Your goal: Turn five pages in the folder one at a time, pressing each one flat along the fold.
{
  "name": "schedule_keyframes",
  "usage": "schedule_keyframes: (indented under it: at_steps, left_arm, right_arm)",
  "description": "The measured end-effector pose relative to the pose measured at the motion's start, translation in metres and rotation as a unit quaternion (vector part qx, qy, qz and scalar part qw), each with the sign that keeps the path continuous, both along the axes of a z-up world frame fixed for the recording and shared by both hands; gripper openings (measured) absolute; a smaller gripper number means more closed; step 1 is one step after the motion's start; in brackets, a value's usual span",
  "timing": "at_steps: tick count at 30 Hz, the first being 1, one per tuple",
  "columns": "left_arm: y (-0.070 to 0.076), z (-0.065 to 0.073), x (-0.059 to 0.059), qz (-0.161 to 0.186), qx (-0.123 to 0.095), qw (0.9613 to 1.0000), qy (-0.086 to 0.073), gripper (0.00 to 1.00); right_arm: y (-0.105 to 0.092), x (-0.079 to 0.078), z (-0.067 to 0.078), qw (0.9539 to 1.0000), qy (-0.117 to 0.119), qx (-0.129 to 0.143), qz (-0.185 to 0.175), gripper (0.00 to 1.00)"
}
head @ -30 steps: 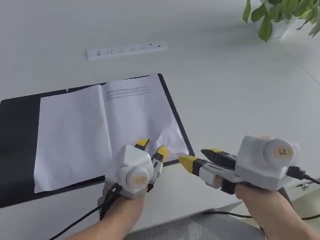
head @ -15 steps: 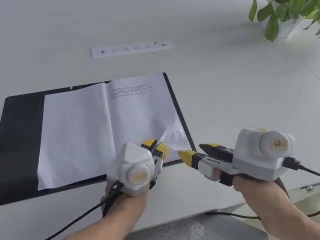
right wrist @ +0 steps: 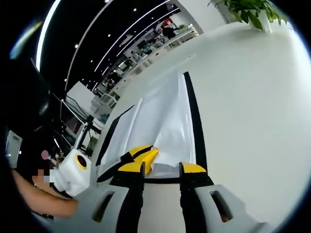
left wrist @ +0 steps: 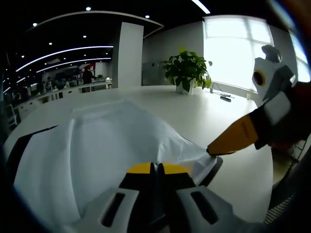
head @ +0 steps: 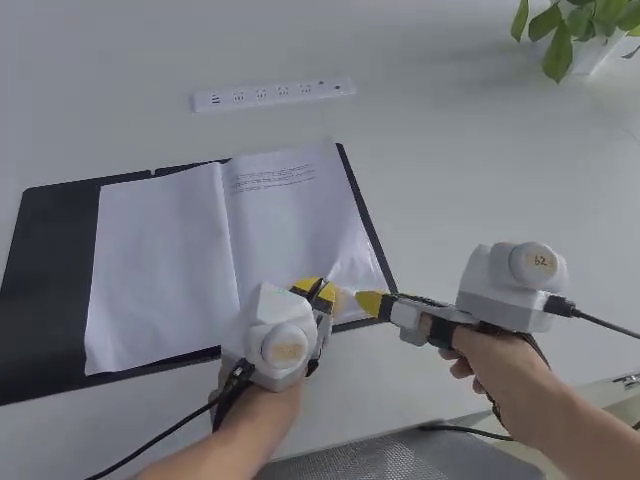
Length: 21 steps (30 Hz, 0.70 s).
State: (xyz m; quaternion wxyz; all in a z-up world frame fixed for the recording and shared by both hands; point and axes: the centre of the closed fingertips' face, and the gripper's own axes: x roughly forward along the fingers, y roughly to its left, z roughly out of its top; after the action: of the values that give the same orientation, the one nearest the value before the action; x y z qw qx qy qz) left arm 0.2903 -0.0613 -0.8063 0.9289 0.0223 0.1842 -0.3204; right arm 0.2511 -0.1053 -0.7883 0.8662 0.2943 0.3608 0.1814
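Head view: black folder (head: 40, 300) lies open and flat on the matte white table (head: 480, 180), spine running away from the person, white sheets on both halves. Black cover is exposed on the far left and as a thin border down the right edge. The right-hand white page (head: 290, 225) has a few lines of print at its top.

Left gripper (head: 318, 292) is at that page's near edge, by the lower right corner. Its yellow tips are pressed together with the paper pinched between them, and the corner is rumpled and raised off the sheets under it. Left gripper view agrees: tips closed with no gap, paper bulging up just behind them.

Right gripper (head: 375, 300) sits low, just right of the left one, pointing left at the folder's near right corner. In the right gripper view the jaws are apart and nothing is between them. In the left gripper view one yellow tip meets the lifted corner of the page.

Surface: the table is plain and glossy enough to show soft reflections. A white power strip (head: 272, 94) lies well beyond the folder. A green potted plant (head: 575, 35) stands at the far right.

Room, per the gripper views: open-plan office with a dark ceiling, strip and spot ceiling lights (left wrist: 63, 51), a white column (left wrist: 129, 56), a bright window (left wrist: 233, 53) behind the plant, and desks further back.
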Motion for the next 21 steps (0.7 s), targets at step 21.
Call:
schedule_keyframes:
  at_steps: [21]
  left_arm:
    - [0.000,0.001,-0.001,-0.005,0.002,1.0000,0.003,0.05]
  right_arm:
    - [-0.010,0.006,-0.013,0.9935,0.052,0.059,-0.083,0.00]
